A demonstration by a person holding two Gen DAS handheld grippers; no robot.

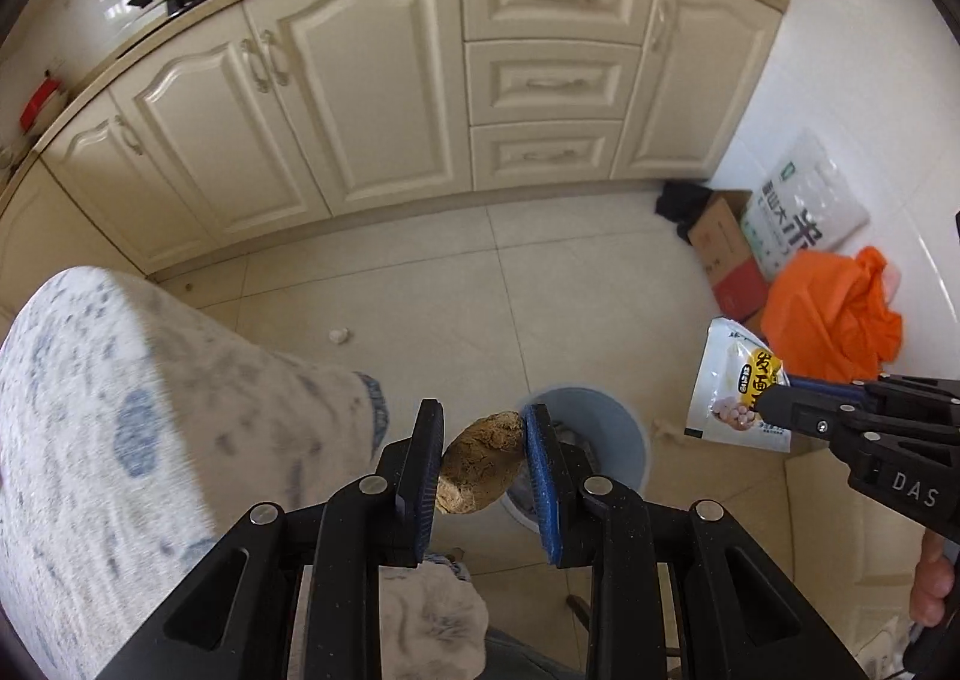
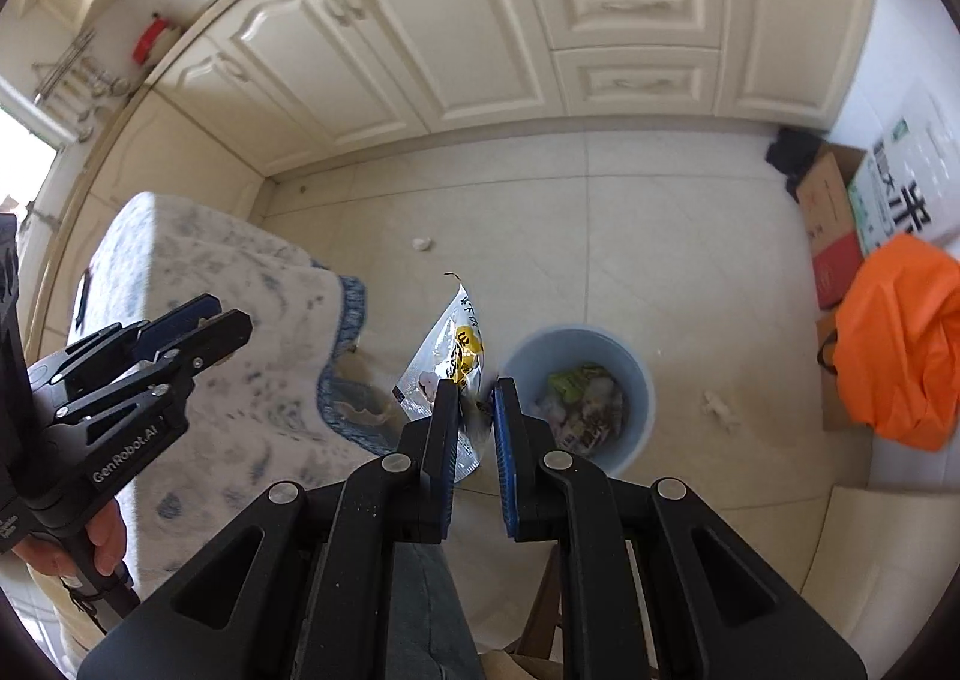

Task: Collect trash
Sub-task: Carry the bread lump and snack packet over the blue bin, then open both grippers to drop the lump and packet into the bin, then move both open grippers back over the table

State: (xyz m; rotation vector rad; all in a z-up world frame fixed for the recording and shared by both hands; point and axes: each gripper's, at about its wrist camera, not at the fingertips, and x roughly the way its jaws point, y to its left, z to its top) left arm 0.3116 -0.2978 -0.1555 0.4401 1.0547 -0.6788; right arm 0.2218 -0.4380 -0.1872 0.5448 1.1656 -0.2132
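Trash is in both claws above the tiled floor [image 1: 600, 272]. Left claw [image 1: 483, 461] is clamped on a brown crumbly lump [image 1: 480, 464], pinched between its blue-padded fingers [image 1: 543, 476] just beside the rim of the pale blue bin [image 1: 624, 428] below it. Right claw [image 2: 474, 434] grips a white snack bag [image 2: 441, 356] with a yellow label; its fingers sit narrow on the bag's lower edge, left of the bin, which already holds wrappers [image 2: 585, 398]. A small white crumpled scrap [image 2: 422, 244] lies on the floor toward the cream cabinets [image 2: 420, 38], and another pale scrap [image 2: 720, 410] lies right of the bin. An orange plastic bag [image 2: 900, 344] and a cardboard box [image 2: 831, 224] sit by the right wall. A blue-patterned white cloth [image 2: 228, 320] hangs at left.
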